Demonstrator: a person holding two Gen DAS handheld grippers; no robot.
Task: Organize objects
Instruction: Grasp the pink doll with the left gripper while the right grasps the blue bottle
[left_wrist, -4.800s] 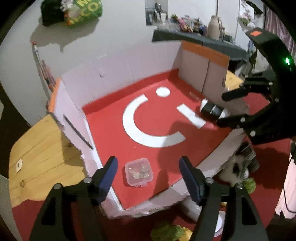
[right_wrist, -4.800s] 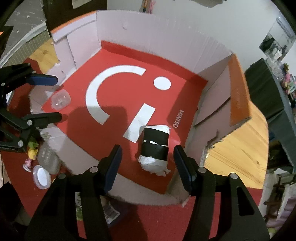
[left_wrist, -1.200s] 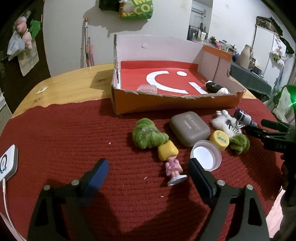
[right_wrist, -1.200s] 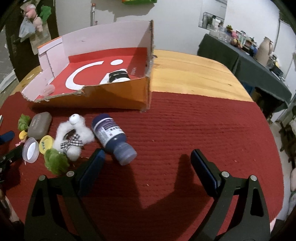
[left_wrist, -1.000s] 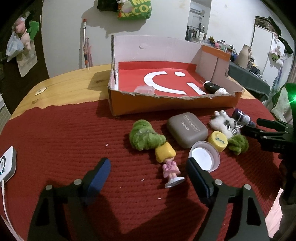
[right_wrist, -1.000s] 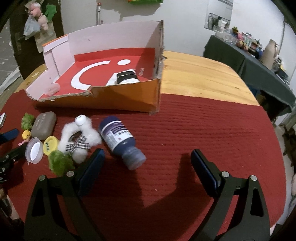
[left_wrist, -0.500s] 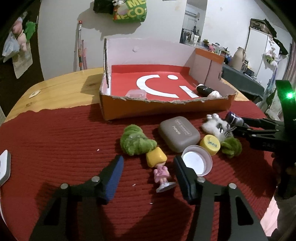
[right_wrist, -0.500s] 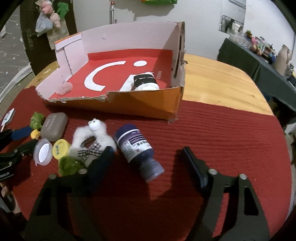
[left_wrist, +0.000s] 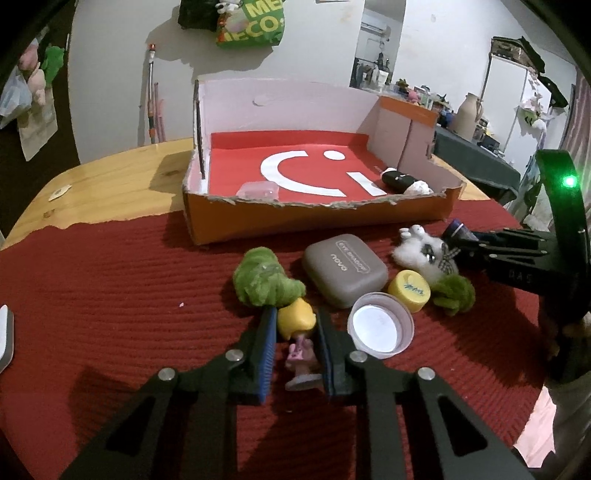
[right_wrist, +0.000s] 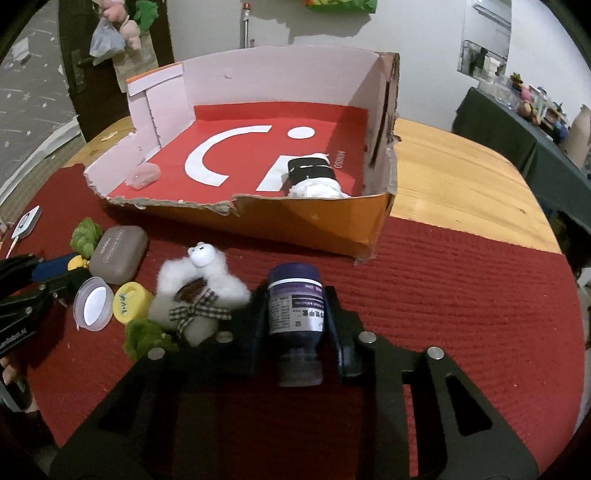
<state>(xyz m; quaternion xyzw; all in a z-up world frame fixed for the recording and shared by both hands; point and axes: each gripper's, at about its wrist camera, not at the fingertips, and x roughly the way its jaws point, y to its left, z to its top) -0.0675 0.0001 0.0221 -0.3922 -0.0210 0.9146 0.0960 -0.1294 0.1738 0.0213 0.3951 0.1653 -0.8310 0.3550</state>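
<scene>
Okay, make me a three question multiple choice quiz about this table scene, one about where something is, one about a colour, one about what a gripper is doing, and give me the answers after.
1. Where is the black and white bundle?
A. inside the cardboard box
B. on the red mat
C. in a gripper

2. What colour is the small round cap beside the grey case?
A. blue
B. yellow
C. white

3. What is the right gripper doing?
A. standing open over the mat
B. closed on the dark bottle
C. closed on the fluffy white toy

Answers: 1 A, it lies on the box's red floor. 2 B, its top is yellow. 3 B, both jaws press the bottle's sides.
</scene>
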